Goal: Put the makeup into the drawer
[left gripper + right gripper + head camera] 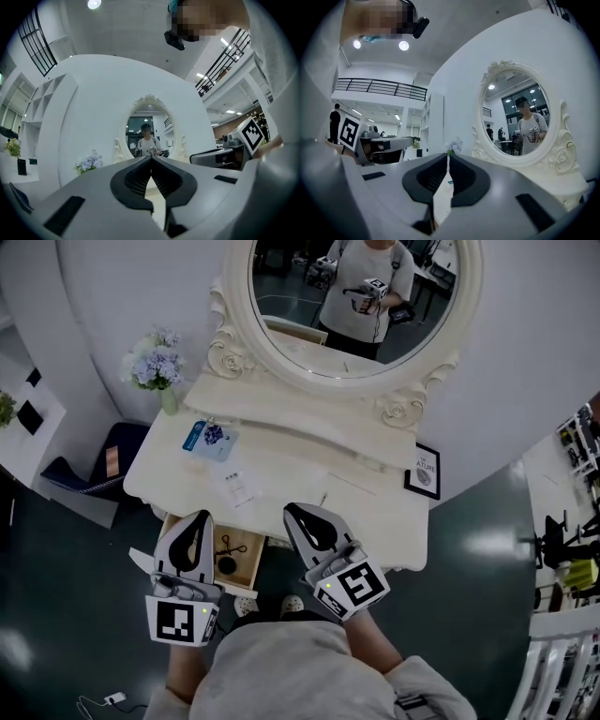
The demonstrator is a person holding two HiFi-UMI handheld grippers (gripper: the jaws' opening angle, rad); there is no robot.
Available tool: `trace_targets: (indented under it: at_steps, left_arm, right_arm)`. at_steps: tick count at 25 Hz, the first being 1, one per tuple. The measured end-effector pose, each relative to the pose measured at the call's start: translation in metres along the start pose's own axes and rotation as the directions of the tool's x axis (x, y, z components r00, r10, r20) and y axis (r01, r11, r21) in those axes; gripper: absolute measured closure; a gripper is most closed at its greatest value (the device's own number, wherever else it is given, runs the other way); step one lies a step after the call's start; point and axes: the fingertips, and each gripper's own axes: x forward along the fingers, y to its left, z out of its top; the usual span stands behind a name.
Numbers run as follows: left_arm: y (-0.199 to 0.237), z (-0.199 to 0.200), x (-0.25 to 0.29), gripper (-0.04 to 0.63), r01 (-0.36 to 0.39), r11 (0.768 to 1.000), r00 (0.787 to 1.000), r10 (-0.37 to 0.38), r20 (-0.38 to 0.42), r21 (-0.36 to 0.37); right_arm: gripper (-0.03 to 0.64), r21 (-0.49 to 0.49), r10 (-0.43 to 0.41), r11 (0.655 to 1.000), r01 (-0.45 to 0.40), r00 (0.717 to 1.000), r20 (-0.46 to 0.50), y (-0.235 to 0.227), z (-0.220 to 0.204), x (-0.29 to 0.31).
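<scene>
two hand-held grippers at the front of a white dressing worktop [375, 512], seen from above. the left hand-held gripper [200, 518] is over the open drawer [251, 559], and the right hand-held gripper [296, 513] is over the worktop's front edge. in each one's own view the jaws meet with nothing between them, so both are empty.

the makeup, taken here to be the flat blue packet [208, 438], lies at the back left of the worktop near the flower vase [156, 368]. it is well apart from both grippers and not yet in the drawer. a small white card [239, 489] lies between packet and drawer; what it is cannot be read.

handling, as a judgement: the packet looks light, thin and pliable, with a smooth film that may slip. lying flat, it offers little to pinch, so an edge or corner is the likely hold, not the middle.

the worktop is smooth, painted and pale. the drawer is bare wood inside and holds a small black round item [227, 565]. behind stands an oval mirror [361, 306] in a carved frame. a framed picture [424, 471] leans at the right end, with a dark chair [98, 470] to the left on a dark polished floor.
</scene>
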Motion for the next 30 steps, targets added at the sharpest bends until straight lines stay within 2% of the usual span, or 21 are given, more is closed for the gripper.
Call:
trace_targets:
  at_steps: [7, 19, 30]
  left_arm:
    - [-0.018, -0.003, 0.014, 0.581, 0.077, 0.997, 0.997, -0.077, 0.006, -0.015]
    - [-0.035, 0.011, 0.031, 0.581, 0.125, 0.992, 0.991, -0.124, 0.052, -0.015]
    - [-0.046, 0.015, 0.036, 0.581, 0.152, 0.988, 0.987, -0.15, 0.065, -0.017]
  right_arm:
    - [0.589, -0.028, -0.044, 0.999, 0.045, 0.998, 0.044, -0.011, 0.02, -0.015]
    - [0.589, -0.08, -0.108, 0.99, 0.117, 0.989, 0.105, -0.027, 0.044, -0.039]
    - [0.589, -0.075, -0.13, 0.987, 0.141, 0.983, 0.13, -0.03, 0.048, -0.051]
